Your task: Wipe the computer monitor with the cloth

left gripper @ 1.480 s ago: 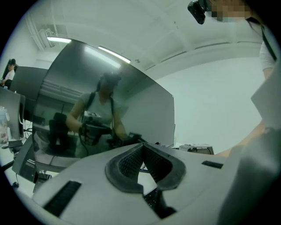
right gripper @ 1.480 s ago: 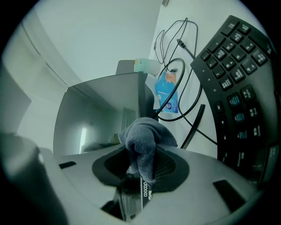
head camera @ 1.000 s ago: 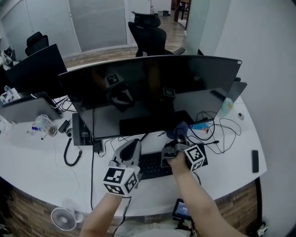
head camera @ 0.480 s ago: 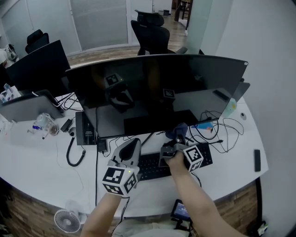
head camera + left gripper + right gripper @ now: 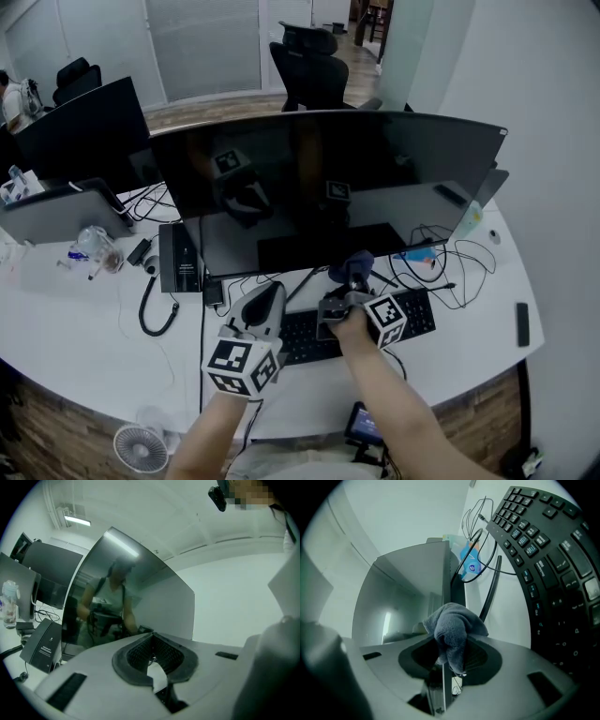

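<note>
well, my right gripper point(image 5: 349, 284) is clamped on the cloth point(image 5: 353, 267), a dark grey wad that bulges past the jaw tips toward 12 o'clock. the right gripper view shows it pinched between the jaws and folded over on itself. that gripper hangs over the keyboard point(image 5: 418, 314). the cloth sits just below the bottom edge of the monitor point(image 5: 328, 173), near it, though i cannot tell whether it touches.

the monitor is a wide curved screen, dark, standing on the white desk point(image 5: 75, 323). it spans the head view from about 10 to 2 o'clock, and both grippers show as reflections in it.

my left gripper point(image 5: 270, 292) is at 9 o'clock of the right one, close beside it, over the left part of the keyboard. its jaws are closed together with nothing between them, and its own view looks up at the screen.

a black box point(image 5: 180, 258) stands under the monitor's left end, at 10 o'clock from my left gripper. tangled cables point(image 5: 441, 262) lie at 2 o'clock of the right gripper. an office chair point(image 5: 309, 66) stands behind the monitor at 12 o'clock, and a second monitor point(image 5: 84, 131) at 10 o'clock.
</note>
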Motion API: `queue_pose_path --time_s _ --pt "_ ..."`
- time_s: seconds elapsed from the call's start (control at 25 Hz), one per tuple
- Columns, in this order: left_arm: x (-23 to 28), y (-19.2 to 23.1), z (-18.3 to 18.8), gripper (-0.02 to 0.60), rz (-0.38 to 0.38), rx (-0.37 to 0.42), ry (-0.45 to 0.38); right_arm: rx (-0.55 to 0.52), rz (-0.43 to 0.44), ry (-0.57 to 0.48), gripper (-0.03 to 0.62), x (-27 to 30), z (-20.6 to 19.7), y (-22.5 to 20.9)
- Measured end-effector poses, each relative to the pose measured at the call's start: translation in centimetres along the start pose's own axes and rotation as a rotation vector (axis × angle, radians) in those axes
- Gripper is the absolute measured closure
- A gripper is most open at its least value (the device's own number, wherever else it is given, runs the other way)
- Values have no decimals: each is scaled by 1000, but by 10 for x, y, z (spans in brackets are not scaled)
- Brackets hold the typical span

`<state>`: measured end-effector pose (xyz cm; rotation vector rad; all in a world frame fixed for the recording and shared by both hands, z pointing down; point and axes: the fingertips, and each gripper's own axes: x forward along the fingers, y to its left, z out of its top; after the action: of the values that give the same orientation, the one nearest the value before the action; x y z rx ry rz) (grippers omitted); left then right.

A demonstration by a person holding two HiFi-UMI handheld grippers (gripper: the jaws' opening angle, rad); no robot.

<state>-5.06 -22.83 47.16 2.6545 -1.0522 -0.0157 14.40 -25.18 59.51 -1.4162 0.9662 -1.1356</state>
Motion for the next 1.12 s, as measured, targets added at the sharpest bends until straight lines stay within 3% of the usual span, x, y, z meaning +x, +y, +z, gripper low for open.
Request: queue_pose_path --time_s 1.12 --pt "-38 42 -3 574 53 -44 -10 -55 -7 129 468 -6 -79 -1"
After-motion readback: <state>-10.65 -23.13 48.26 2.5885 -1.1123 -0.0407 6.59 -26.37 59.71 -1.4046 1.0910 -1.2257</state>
